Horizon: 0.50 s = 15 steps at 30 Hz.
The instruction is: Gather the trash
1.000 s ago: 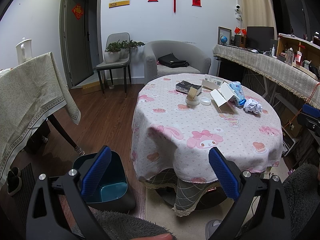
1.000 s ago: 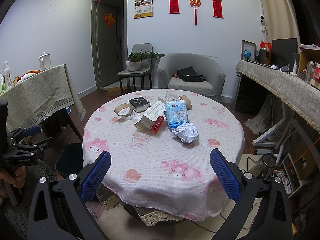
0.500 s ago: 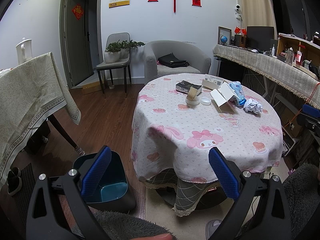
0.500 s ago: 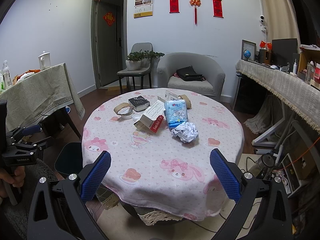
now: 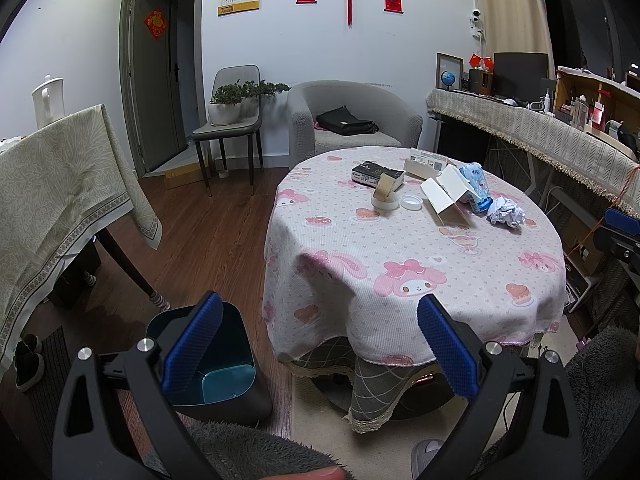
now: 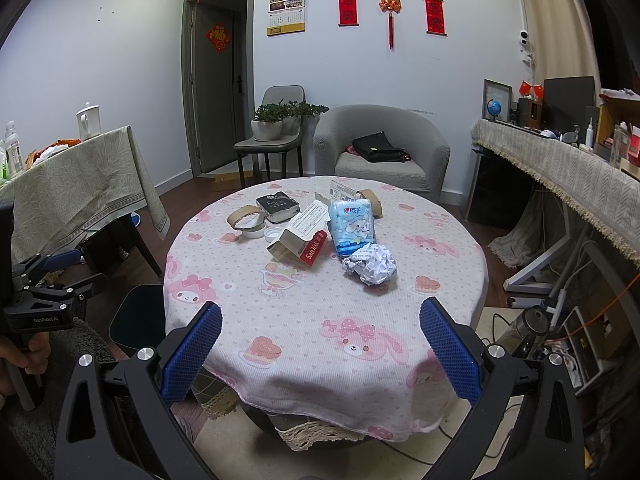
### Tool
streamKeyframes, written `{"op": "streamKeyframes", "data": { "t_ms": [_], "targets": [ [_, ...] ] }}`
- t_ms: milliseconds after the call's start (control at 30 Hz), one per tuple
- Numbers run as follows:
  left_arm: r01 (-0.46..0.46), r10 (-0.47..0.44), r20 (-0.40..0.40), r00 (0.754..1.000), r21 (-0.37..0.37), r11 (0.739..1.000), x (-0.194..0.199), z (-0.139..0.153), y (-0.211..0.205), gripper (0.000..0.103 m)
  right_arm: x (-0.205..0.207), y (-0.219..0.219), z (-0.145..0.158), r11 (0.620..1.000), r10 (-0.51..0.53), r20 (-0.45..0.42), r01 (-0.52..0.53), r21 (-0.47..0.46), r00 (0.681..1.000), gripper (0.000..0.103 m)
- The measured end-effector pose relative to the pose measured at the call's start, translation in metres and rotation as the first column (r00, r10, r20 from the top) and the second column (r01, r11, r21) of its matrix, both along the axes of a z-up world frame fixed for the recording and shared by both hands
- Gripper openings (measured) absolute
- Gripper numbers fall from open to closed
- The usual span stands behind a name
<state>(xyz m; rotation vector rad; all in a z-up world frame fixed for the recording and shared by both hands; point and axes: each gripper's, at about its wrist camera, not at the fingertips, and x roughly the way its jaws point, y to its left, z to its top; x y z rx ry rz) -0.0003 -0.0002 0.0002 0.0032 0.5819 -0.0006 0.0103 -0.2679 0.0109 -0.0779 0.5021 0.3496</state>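
A person is holding two grippers over a living-room scene, both facing a round table (image 6: 280,304) that is wearing a pink cartoon-print cloth. The right gripper (image 6: 320,352) is hovering at the table's near edge with its blue-padded fingers (image 6: 192,350) spread wide apart and nothing between them. The left gripper (image 5: 320,346) is hanging lower and to the table's left side, its fingers likewise standing wide apart and gripping nothing. Trash is lying in a cluster toward the middle and far part of the tabletop: a crumpled paper ball (image 6: 371,263) is sitting nearest the person, touching a blue tissue pack (image 6: 352,224) behind it. Just beside the pack, an opened red-and-white carton (image 6: 300,240) is lying on its side. A small white cap (image 6: 273,234), a roll of brown tape (image 6: 245,218) and a dark box (image 6: 278,207) are resting farther left. A dark bin (image 5: 224,372) with a blue-lit interior is standing on the wooden floor beside the table, directly under the left gripper's left finger in the left wrist view.
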Motion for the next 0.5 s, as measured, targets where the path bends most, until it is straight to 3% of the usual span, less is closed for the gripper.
{"op": "streamKeyframes", "data": {
  "t_ms": [500],
  "targets": [
    [0.001, -0.001, -0.003, 1.0, 0.004, 1.0, -0.0012, -0.0051, -0.0006, 0.1, 0.0007, 0.0005, -0.0005, 1.0, 0.0, -0.002, 0.0, -0.003, 1.0, 0.101]
  ]
}}
